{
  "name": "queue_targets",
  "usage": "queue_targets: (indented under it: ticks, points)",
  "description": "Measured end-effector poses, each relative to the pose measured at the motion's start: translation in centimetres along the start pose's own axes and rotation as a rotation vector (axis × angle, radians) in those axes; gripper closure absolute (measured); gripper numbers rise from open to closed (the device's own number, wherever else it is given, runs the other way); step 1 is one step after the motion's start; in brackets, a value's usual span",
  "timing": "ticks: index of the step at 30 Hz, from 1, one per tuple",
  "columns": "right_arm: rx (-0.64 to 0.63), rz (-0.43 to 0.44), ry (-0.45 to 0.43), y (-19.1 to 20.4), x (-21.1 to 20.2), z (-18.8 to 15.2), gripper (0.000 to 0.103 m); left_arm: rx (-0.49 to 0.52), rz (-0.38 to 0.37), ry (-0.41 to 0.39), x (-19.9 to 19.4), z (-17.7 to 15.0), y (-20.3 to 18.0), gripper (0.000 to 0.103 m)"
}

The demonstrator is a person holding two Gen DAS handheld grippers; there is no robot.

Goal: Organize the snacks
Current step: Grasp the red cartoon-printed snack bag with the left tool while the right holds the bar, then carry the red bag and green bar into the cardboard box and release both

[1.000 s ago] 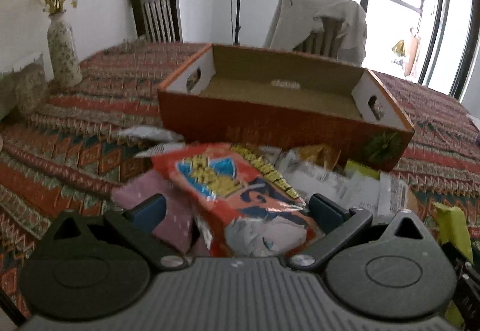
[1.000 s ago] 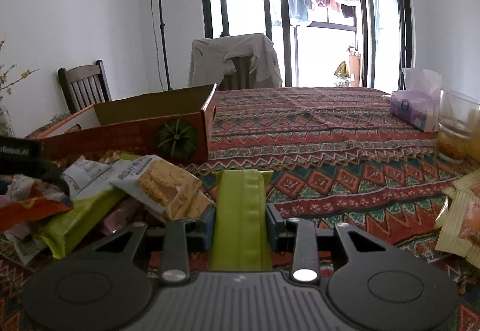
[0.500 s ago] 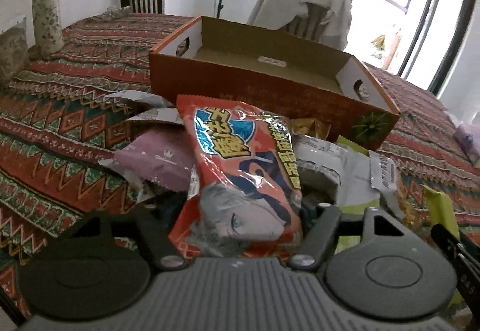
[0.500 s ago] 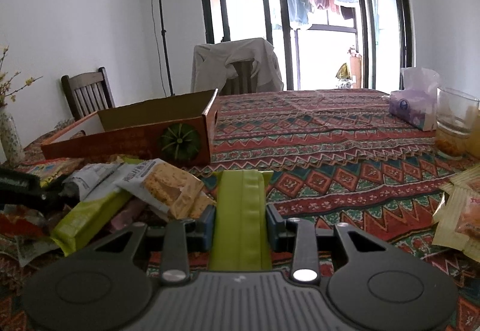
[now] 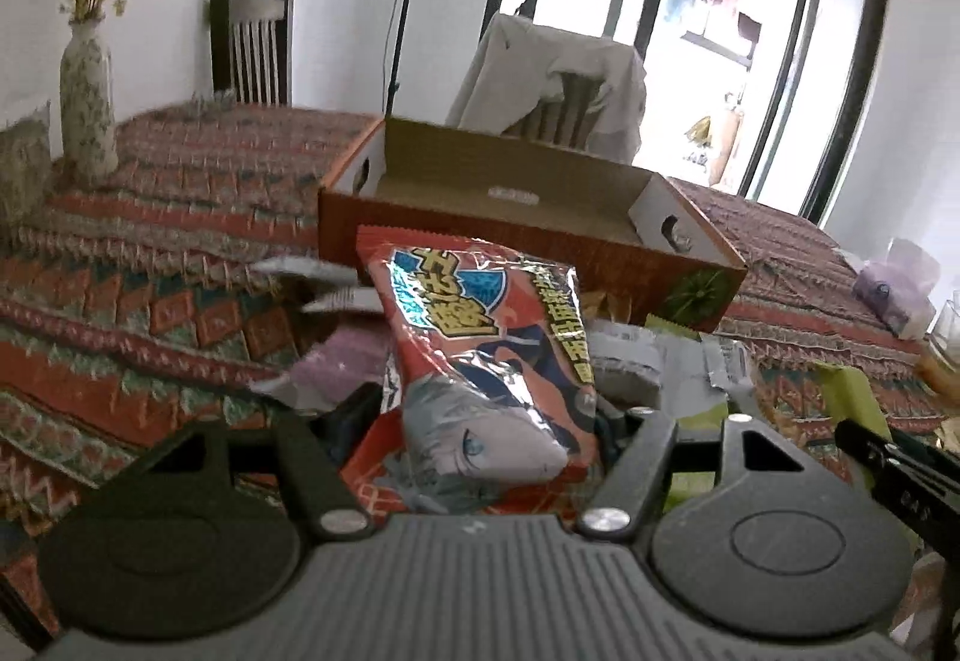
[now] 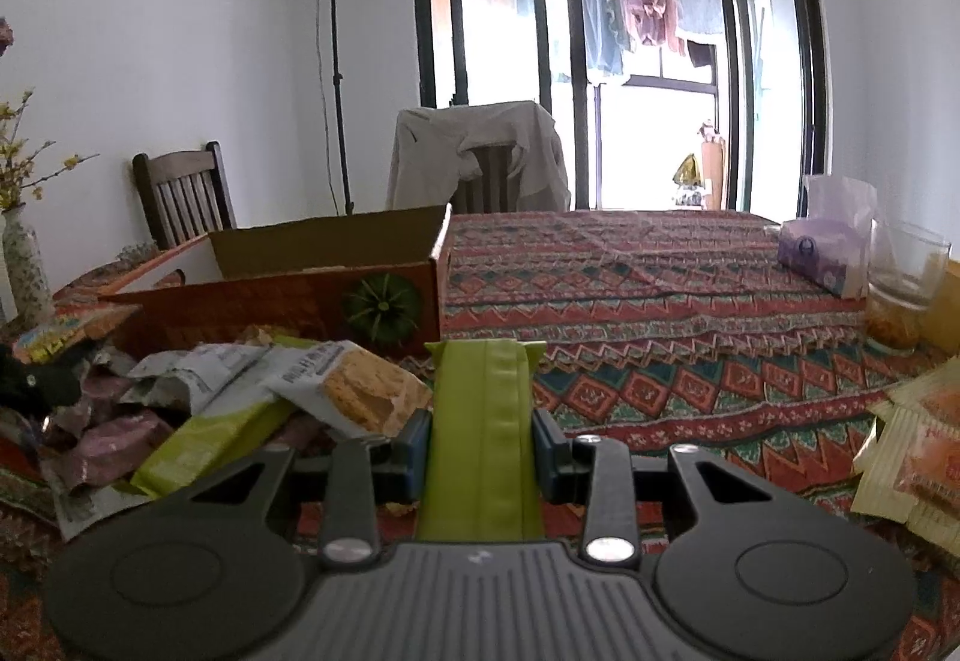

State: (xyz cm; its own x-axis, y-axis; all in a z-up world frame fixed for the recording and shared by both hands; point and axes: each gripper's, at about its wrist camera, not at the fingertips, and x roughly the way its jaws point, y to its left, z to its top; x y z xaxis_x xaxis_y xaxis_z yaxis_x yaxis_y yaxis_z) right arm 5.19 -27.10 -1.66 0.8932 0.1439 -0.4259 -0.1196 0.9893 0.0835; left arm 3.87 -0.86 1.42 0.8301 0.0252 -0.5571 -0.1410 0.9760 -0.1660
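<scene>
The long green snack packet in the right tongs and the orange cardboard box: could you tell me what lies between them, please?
In the right wrist view, only bare patterned tablecloth separates the long green snack packet from the orange cardboard box; the snack pile lies leftward.

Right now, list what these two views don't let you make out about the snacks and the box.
- Left wrist view: the left gripper's pads, hidden behind the red snack bag.
- Left wrist view: the box floor, hidden by its front wall.
- Right wrist view: the green packet's print, its back showing.
- Right wrist view: the yellow sachets, cut off by the right edge.
</scene>
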Motion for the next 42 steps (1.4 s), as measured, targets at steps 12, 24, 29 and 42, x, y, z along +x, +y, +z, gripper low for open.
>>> queue_targets:
  ticks: [12, 24, 29, 42]
  points:
    - [-0.023, 0.005, -0.072, 1.4, 0.4, 3.3, 0.069, 0.037, -0.032, -0.088, -0.7, 2.3, 0.5, 0.034]
    - [-0.017, 0.065, -0.157, 3.9, 5.0, 11.2, 0.069, 0.01, -0.048, -0.138, 2.8, 8.9, 0.5, 0.035]
    - [-0.011, 0.097, -0.162, 5.5, 8.1, 14.6, 0.069, -0.007, -0.048, -0.16, 4.8, 12.3, 0.0, 0.035]
    - [0.034, 0.12, -0.087, 7.6, 18.9, 18.1, 0.069, -0.11, 0.05, -0.181, 13.3, 17.6, 0.3, 0.035]
